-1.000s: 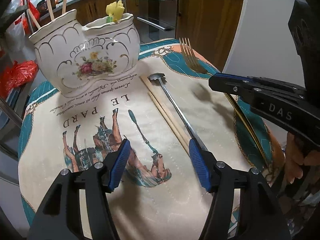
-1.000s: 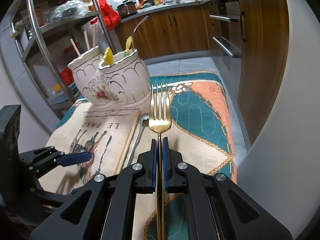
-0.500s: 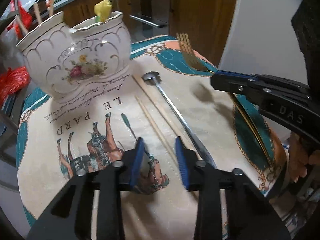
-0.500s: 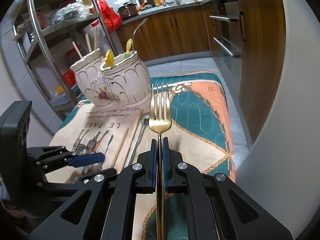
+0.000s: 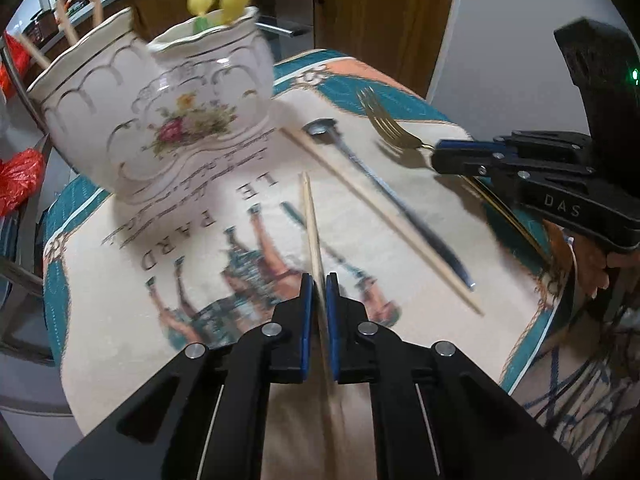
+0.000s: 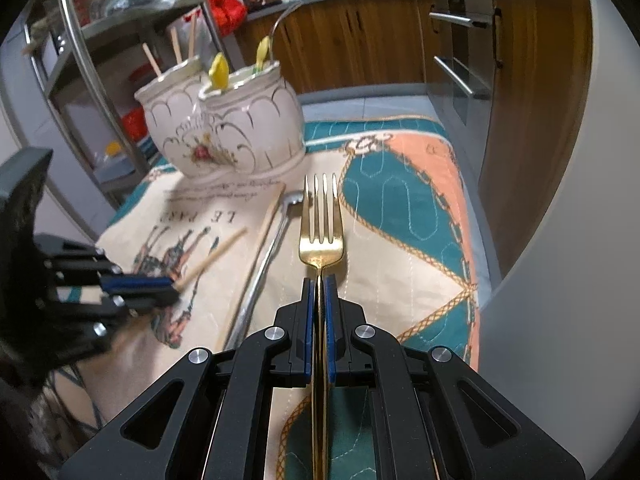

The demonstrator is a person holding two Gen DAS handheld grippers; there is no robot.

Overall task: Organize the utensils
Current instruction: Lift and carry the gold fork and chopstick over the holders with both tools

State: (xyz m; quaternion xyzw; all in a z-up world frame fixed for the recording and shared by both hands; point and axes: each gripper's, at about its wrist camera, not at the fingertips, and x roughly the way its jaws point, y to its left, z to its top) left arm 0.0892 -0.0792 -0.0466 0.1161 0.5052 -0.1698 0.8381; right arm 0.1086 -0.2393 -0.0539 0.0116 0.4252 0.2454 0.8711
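1. Nearest, the left gripper (image 5: 316, 292) has its blue pads clamped on one wooden chopstick (image 5: 310, 216), which sticks out forward, its far end raised clear of the cloth and pointing toward the holder.
2. Alongside it, the right gripper (image 6: 319, 296) is pinched tight on the neck of a gold fork (image 6: 322, 236); the tines point away from the hand, the handle runs back between the fingers, and the fork is held up off the table.
3. Seen from the left wrist, that same right gripper (image 5: 460, 156) comes in from the right edge with the fork's tines jutting past it, and a bit of the person's hand (image 5: 592, 264) shows beneath its body.
4. Just beyond the held chopstick, a second chopstick (image 5: 380, 220) lies flat on the patterned cloth (image 5: 200, 340), with a long silver spoon (image 5: 384, 196) just beside it and roughly parallel; whether the two touch is hard to say through the blur.
5. Further off, at the far end of the cloth, a white double ceramic holder (image 5: 160, 100) with gold trim and a painted rose stands upright. Its left compartment has wooden sticks (image 6: 176, 52) poking out; the right one holds yellow-topped pieces (image 6: 220, 68) and a curved metal handle.
6. Behind everything are wooden kitchen cabinets (image 6: 360, 40) and a metal shelf rack (image 6: 80, 40).
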